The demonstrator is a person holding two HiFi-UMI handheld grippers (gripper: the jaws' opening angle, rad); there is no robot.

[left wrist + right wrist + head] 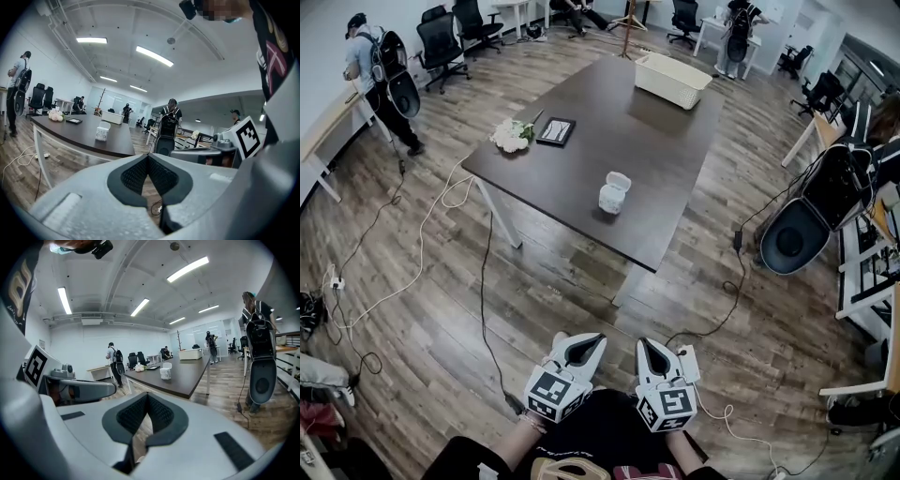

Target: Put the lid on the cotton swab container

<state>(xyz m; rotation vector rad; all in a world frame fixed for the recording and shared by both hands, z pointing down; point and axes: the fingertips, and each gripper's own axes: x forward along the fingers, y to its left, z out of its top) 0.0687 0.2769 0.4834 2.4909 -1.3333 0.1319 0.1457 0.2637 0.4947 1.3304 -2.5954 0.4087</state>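
The cotton swab container (614,194) is a small white box near the front right edge of the dark table (581,112); a white lid (619,179) sits tilted at its top. It shows small and far off in the left gripper view (102,132) and the right gripper view (165,372). My left gripper (584,343) and right gripper (651,347) are held side by side close to my body, well short of the table. Each has its jaws (149,157) (147,397) shut with nothing between them.
On the table stand a white basket (673,80) at the far end, white flowers (512,135) and a black frame (555,130) at the left. Cables (483,281) trail over the wood floor. A black round case (795,234) sits right. A person (380,80) stands at the far left.
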